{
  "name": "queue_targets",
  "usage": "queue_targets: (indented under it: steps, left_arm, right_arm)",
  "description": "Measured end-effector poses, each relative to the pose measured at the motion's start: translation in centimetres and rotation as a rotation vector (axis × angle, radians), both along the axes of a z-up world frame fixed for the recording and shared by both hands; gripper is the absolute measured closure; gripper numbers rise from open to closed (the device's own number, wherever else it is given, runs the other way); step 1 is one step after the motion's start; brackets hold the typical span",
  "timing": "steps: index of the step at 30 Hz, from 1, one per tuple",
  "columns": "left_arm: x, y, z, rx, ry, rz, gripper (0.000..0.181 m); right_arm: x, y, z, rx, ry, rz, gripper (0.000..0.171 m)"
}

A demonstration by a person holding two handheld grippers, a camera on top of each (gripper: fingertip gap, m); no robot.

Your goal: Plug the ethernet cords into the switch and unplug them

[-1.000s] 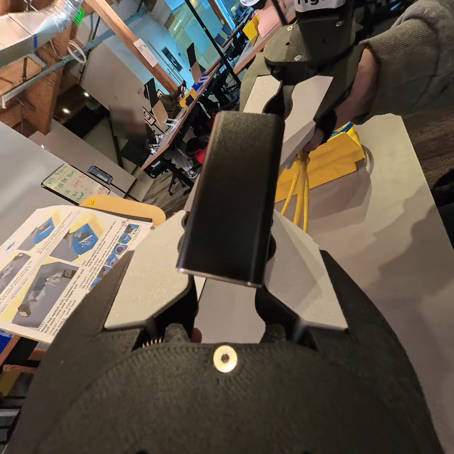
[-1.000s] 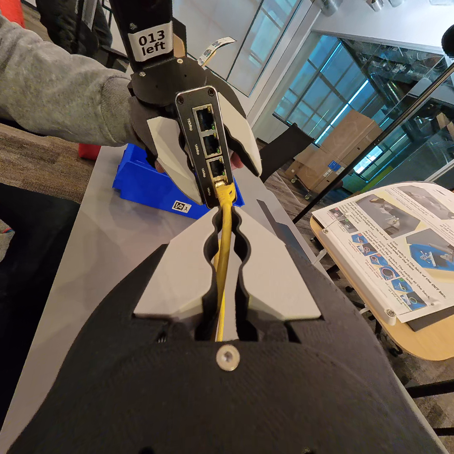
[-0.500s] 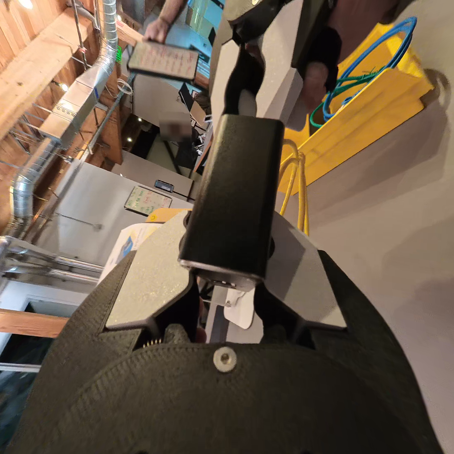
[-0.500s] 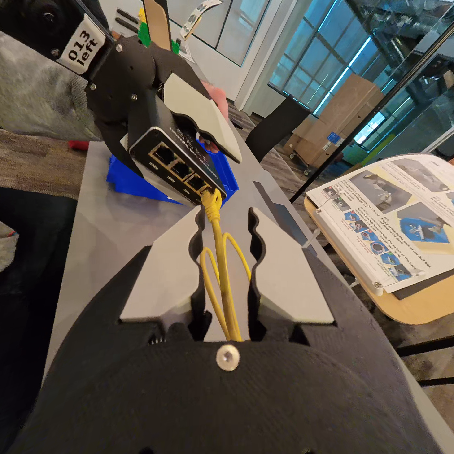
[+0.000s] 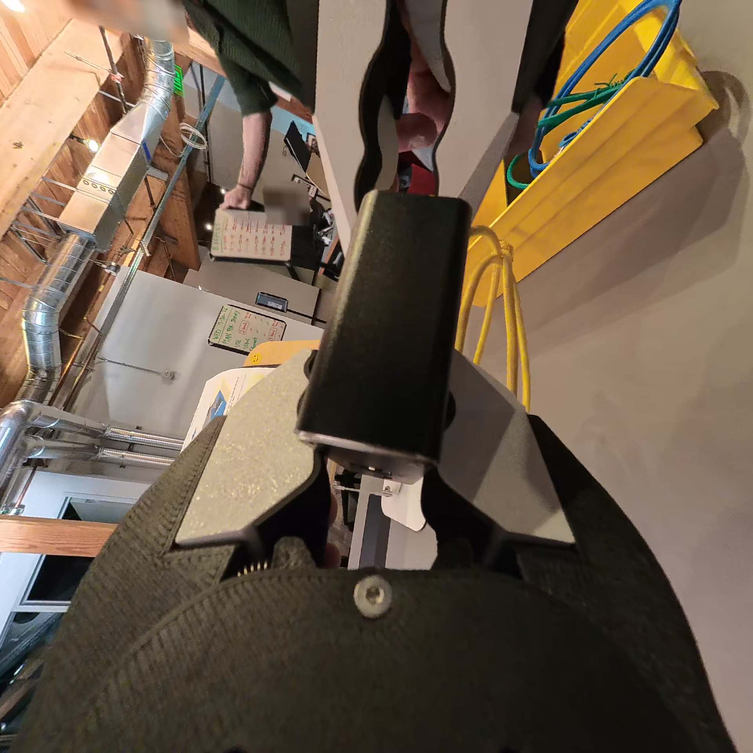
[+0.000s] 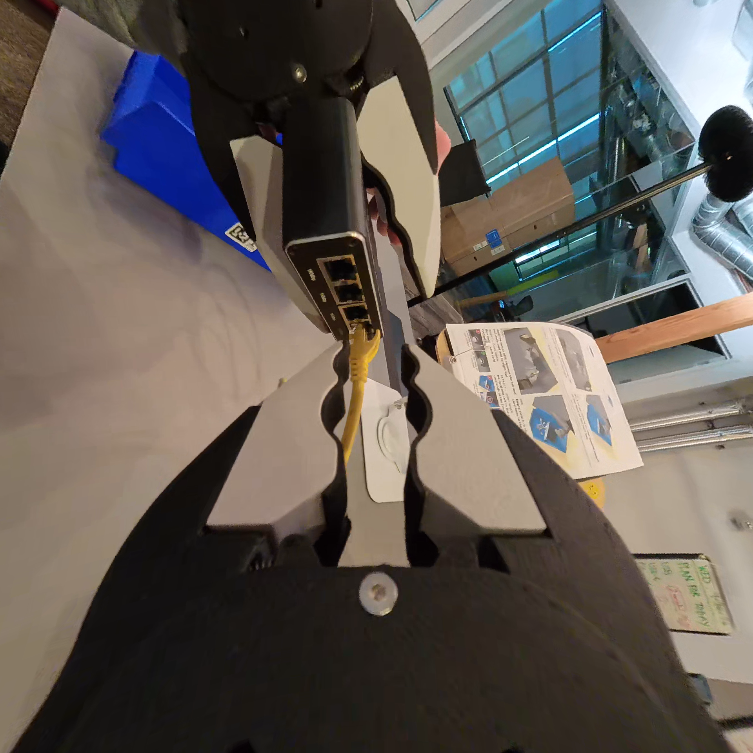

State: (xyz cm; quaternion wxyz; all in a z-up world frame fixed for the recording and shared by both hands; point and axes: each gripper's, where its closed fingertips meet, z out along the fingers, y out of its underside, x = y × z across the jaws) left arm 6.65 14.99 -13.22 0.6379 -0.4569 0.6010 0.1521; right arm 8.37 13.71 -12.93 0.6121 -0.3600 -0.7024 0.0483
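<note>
Looking along the left gripper (image 5: 379,391), the view showed a yellow bin (image 5: 591,195) at the upper right on the grey tabletop (image 5: 631,407), with blue and green cords (image 5: 570,102) coiled inside it. Loops of the yellow cord (image 5: 505,326) hung between the bin and the gripper. The black switch (image 5: 391,326) filled the middle and hid most of what lay behind it; the right gripper (image 5: 399,122) stood just beyond its far end. At the left the room had wooden beams, silver ducts (image 5: 49,305) and a small whiteboard (image 5: 246,330). The left gripper's fingers (image 5: 252,448) were closed on both sides of the switch and held it above the tabletop.

From the right wrist view, a blue bin (image 6: 163,155) lay on the tabletop (image 6: 102,326) at the upper left, partly hidden by the left gripper (image 6: 338,228). An instruction sheet (image 6: 550,399) lay on a round wooden table to the right, and large windows (image 6: 550,102) were behind. The switch (image 6: 326,212) showed its row of ports, and the plug of the yellow cord (image 6: 360,358) sat in the lowest port. The right gripper (image 6: 373,358) had its fingers (image 6: 285,448) apart. The cord passed between them close to the left finger, and I cannot tell if it touched it.
</note>
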Motion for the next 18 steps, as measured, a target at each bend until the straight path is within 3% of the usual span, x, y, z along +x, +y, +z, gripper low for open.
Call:
queue_targets:
  steps: [8,18]
  left_arm:
    - [0.2,-0.5,0.4,-0.047,-0.046,-0.037,0.128]
    - [0.6,-1.0,0.0,-0.158,-0.085,-0.085,0.123]
  right_arm:
    - [-1.0,-0.2,-0.5,0.061,-0.048,0.026,0.160]
    - [-0.9,-0.7,-0.7,0.059,-0.086,0.068,0.161]
